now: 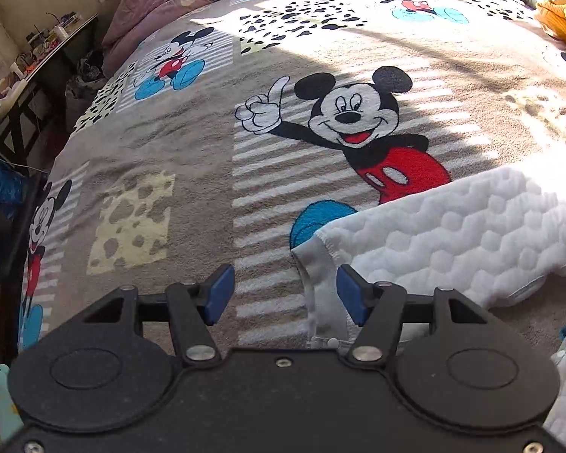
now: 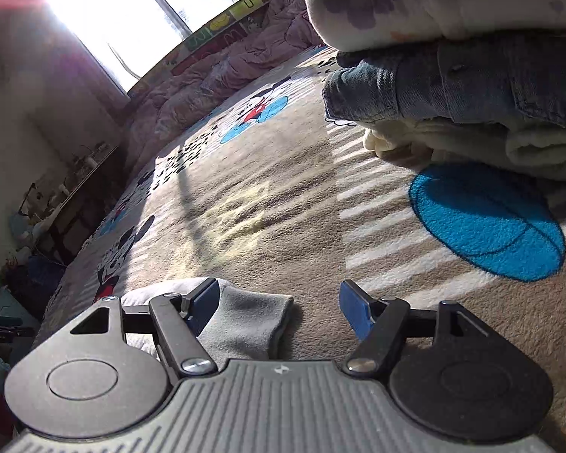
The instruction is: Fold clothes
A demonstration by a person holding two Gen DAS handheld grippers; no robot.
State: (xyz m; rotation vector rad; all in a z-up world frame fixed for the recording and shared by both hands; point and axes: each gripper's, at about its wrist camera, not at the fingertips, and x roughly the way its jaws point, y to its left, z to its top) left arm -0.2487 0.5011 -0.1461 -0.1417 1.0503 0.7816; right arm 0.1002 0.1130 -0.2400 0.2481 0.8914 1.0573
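Both your left gripper (image 1: 281,294) and right gripper (image 2: 279,311) gape wide, empty; white quilted garment (image 1: 452,234) at four o'clock, no legible writing.

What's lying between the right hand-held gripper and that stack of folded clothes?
Only bare blanket in the right wrist view; a grey cuff lies by the right hand-held gripper, short of the stack of folded clothes.

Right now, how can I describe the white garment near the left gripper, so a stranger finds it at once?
Start from the cartoon-mouse blanket covering the bed. Find the big mouse in red shorts; the white garment lies just below him, covering his leg. Unlike the smooth folded clothes elsewhere, it has a puffy honeycomb quilting.
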